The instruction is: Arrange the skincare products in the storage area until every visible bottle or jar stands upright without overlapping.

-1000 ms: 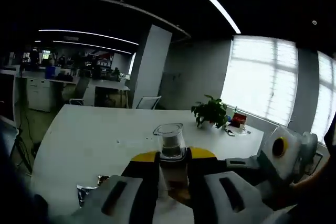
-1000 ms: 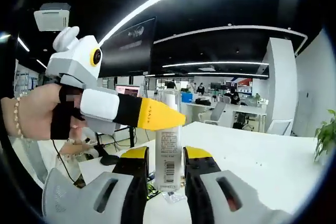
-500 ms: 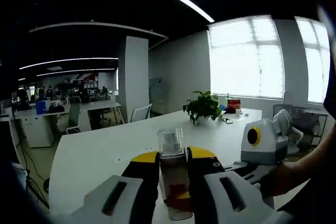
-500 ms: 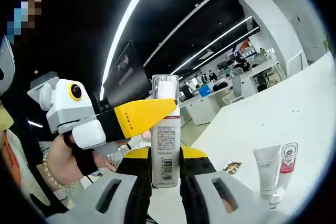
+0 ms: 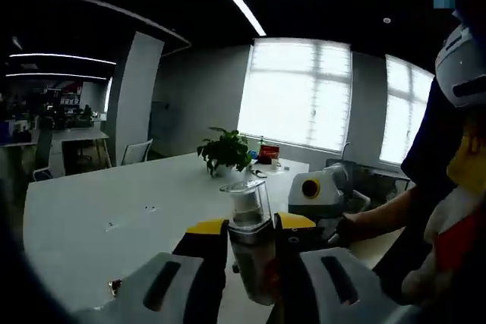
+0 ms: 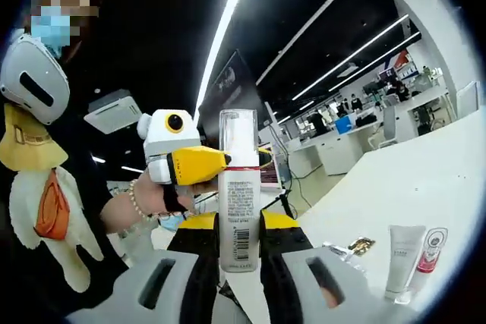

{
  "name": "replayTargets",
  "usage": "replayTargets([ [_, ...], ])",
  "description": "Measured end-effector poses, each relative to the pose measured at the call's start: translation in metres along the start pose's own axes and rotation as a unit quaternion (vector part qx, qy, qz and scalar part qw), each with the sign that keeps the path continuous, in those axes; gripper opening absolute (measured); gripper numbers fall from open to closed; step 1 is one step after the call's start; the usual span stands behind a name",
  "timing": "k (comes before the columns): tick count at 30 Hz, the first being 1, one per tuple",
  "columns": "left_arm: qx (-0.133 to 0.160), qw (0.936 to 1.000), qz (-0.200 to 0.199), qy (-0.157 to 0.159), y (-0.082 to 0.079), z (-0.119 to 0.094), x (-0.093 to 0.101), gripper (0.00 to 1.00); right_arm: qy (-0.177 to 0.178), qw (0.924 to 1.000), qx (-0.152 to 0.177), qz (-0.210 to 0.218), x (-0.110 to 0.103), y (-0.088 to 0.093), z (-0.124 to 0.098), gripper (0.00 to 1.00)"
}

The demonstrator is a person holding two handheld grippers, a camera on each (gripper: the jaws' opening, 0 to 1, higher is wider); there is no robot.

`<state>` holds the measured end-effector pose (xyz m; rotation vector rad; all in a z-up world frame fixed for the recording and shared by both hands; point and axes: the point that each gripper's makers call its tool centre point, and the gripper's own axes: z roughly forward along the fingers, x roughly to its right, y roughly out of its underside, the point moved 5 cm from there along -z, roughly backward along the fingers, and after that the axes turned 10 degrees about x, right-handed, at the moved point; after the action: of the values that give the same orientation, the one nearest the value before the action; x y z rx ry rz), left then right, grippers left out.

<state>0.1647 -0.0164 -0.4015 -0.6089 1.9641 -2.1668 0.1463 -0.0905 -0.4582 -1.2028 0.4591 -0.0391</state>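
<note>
Skincare bottles are sitting in both of my grippers, lifted off the white table (image 5: pixel 114 202), whose near edge is cutting across the lower part of the left gripper view with a wide bare stretch running back toward the potted plant (image 5: pixel 222 149) and the small red item beside it. I am seeing a person's hand (image 6: pixel 156 199) gripping the left gripper (image 6: pixel 220 162) in the right gripper view, and its yellow tip is disappearing behind the white bottle (image 6: pixel 238 191), so I cannot tell from there how close they are. In the left gripper view, the left gripper (image 5: pixel 250 252) is pinching a clear-capped bottle (image 5: pixel 249 240) between its yellow jaws; the bottle's base is dropping out of sight between the grey jaw housings. The right gripper (image 6: pixel 231 244) is clamping the white bottle low on its body, label and barcode facing me, upright along the jaws, its foot hidden too. In the left gripper view the right gripper (image 5: pixel 319 195) is showing past my jaws, held in a hand and partly cut off by my right jaw. At the lower right of the right gripper view, a white tube (image 6: pixel 401 259) and a small red-and-clear vial (image 6: pixel 427 252) are standing upright just beside each other on the table, and a small crumpled wrapper (image 6: pixel 361 246) is lying near them, too blurred to read.
</note>
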Motion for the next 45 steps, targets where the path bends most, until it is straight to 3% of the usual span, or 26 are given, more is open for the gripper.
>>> replayTargets([
  [2, -0.004, 0.9995, -0.009, 0.03, -0.001, -0.002, 0.001, 0.23, -0.015, 0.9998, -0.003, -0.009, -0.002, -0.001, -0.001, 0.19],
  [12, -0.024, 0.9961, 0.003, 0.085, 0.001, -0.005, 0.003, 0.29, -0.07, 0.9972, -0.016, -0.021, -0.01, 0.001, 0.001, 0.19],
  [15, -0.058, 0.9916, 0.032, 0.112, 0.008, -0.008, 0.002, 0.29, -0.084, 0.9964, 0.004, -0.01, -0.013, -0.004, 0.0, 0.19],
  [16, -0.067, 0.9906, 0.039, 0.113, 0.01, -0.009, 0.002, 0.28, -0.083, 0.9965, 0.008, -0.01, -0.011, -0.005, -0.001, 0.19],
  [24, -0.06, 0.9902, 0.039, 0.12, 0.006, -0.009, 0.007, 0.27, -0.099, 0.9943, -0.013, -0.038, -0.012, -0.006, -0.006, 0.19],
  [31, -0.081, 0.9832, 0.053, 0.155, 0.012, -0.005, 0.021, 0.21, -0.117, 0.9902, -0.03, -0.071, -0.016, 0.001, -0.005, 0.19],
  [45, -0.149, 0.9747, 0.121, 0.114, 0.038, -0.001, 0.015, 0.2, -0.067, 0.9777, -0.103, -0.17, 0.006, 0.021, -0.007, 0.2],
])
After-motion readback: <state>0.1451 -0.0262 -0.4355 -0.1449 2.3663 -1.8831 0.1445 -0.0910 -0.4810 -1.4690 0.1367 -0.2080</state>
